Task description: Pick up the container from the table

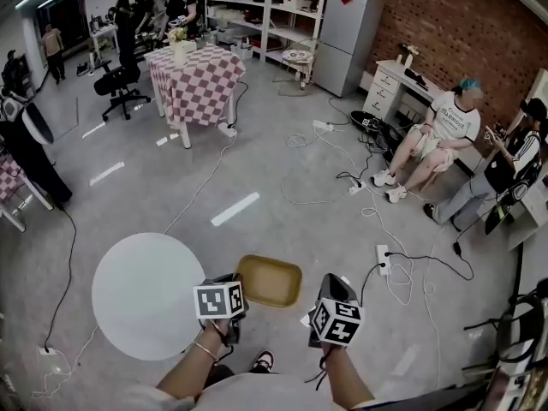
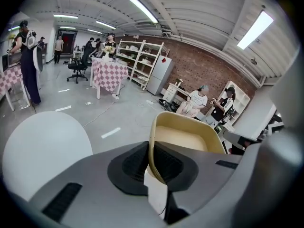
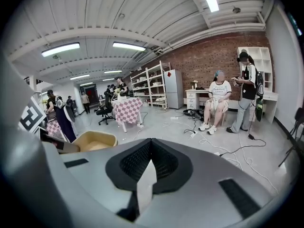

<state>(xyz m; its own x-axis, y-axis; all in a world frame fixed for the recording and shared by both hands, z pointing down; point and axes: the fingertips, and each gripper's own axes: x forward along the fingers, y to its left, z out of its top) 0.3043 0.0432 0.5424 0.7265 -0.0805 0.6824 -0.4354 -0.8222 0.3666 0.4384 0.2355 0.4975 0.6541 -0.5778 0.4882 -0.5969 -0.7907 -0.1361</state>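
- Head view shows the container (image 1: 269, 281), a shallow tan tub, up in the air over the floor. It sits just to the right of the round white bench (image 1: 145, 294) and does not touch it.
- The left gripper (image 1: 236, 282) has the tub by its left end. In the left gripper view the jaws stand narrow, pinched on the rim wall. One pad is inside the tub and one outside, and the tub runs away ahead and to the right.
- The tub's long axis lies roughly across the person's body, from the left gripper towards the right gripper (image 1: 330, 285).
- The right gripper is just beside the free right end but apart from it. Its own view shows the tub low at the left, with the jaws drawn together on nothing I can make out.
- To my eye the lift off the bench is done, and all the weight hangs from that one end grip.
- Should the far end need support, the right gripper is the near one. It would have to swing left to meet the rim.
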